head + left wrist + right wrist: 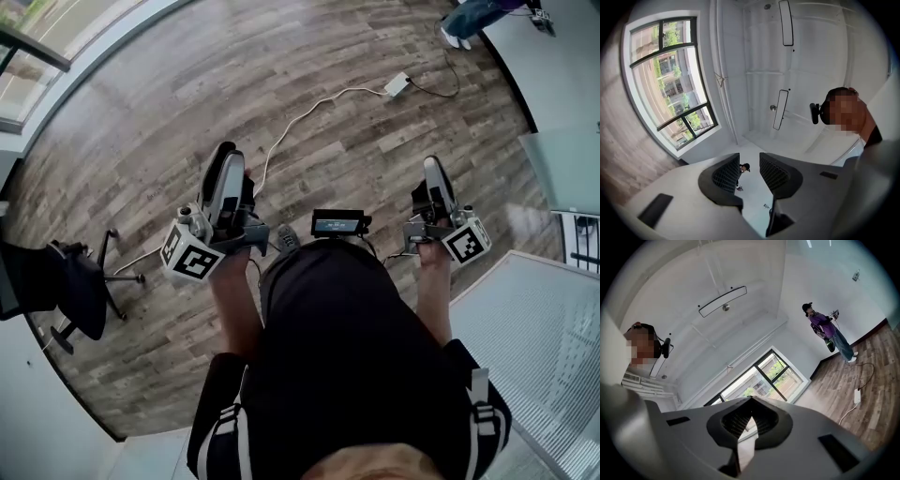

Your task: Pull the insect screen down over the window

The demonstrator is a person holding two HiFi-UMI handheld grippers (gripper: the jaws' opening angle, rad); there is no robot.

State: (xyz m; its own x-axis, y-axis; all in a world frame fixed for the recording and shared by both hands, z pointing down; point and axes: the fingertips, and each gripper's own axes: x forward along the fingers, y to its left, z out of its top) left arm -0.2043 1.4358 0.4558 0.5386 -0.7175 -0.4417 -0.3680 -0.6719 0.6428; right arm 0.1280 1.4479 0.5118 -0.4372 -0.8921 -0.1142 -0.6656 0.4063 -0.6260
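Note:
The window [665,89] has dark frames and stands in the white wall, uncovered, with trees and buildings behind it. It also shows in the right gripper view, window [761,378], and at the head view's top left corner, window [37,37]. No insect screen is drawn over the glass. My left gripper [228,161] is held in front of my body, far from the window. Its jaws, left gripper [750,164], stand apart with nothing between them. My right gripper [433,167] is at the same height, and its fingertips, right gripper [751,401], meet with nothing held.
A black office chair [80,286] stands on the wood floor at the left. A white cable [300,117] runs to an adapter [397,83]. Another person [827,331] stands by the far wall. A ribbed grey panel [525,328] lies at the lower right.

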